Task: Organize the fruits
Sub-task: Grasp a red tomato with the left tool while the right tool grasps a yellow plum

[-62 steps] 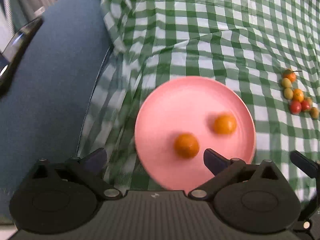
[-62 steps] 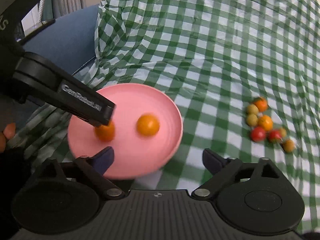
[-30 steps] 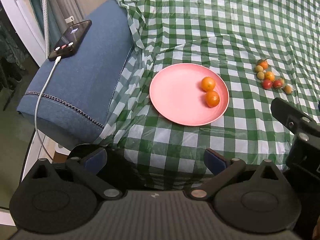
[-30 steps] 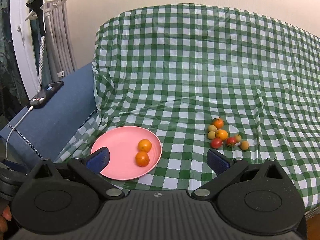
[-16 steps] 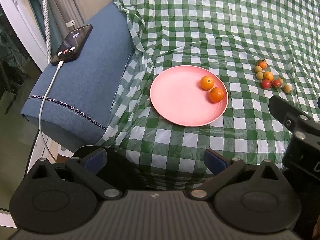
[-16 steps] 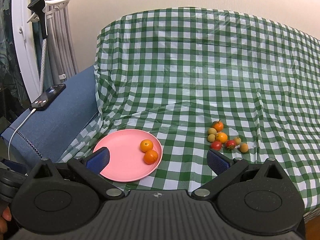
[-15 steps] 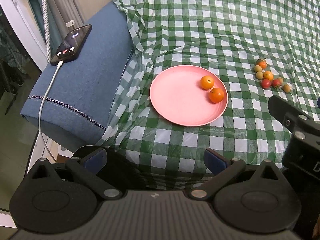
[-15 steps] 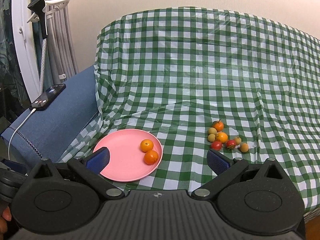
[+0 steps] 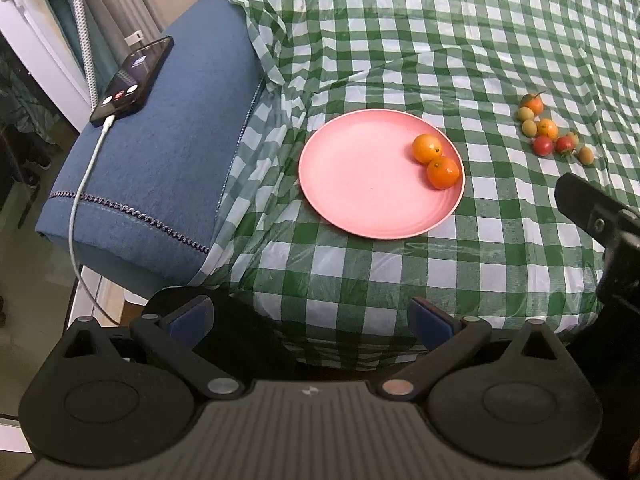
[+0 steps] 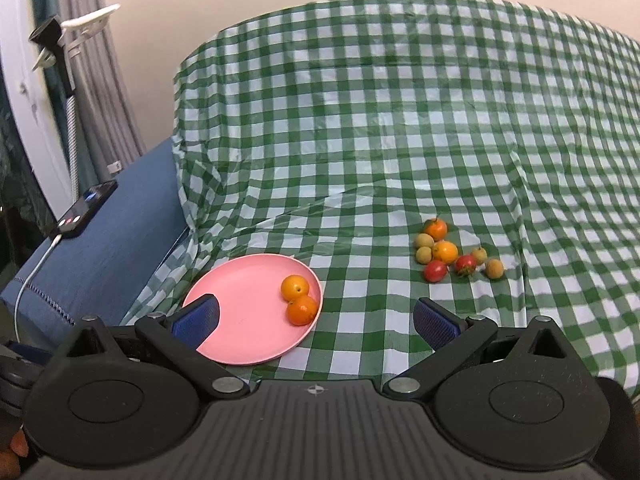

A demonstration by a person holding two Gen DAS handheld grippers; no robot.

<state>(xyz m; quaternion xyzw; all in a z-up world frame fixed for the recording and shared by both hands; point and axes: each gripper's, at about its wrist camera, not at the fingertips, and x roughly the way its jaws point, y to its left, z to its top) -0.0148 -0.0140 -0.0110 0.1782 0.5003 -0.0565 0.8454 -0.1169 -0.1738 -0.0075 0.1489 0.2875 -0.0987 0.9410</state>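
Distance is what has changed: both grippers, which hovered right over the pink plate (image 10: pixel 224 312) about two seconds ago, have drawn well back beyond the near edge of the checked tablecloth (image 10: pixel 360 128), and in the last half second nothing has shifted. The left gripper (image 9: pixel 308 320) and right gripper (image 10: pixel 316 318) are both spread wide and carry nothing. Two oranges (image 10: pixel 298 298) sit touching at the plate's right rim, while the small fruit cluster (image 10: pixel 456 256) lies loose on the cloth, well apart toward the right side. Sorting looks barely begun; that cluster seems the next target.
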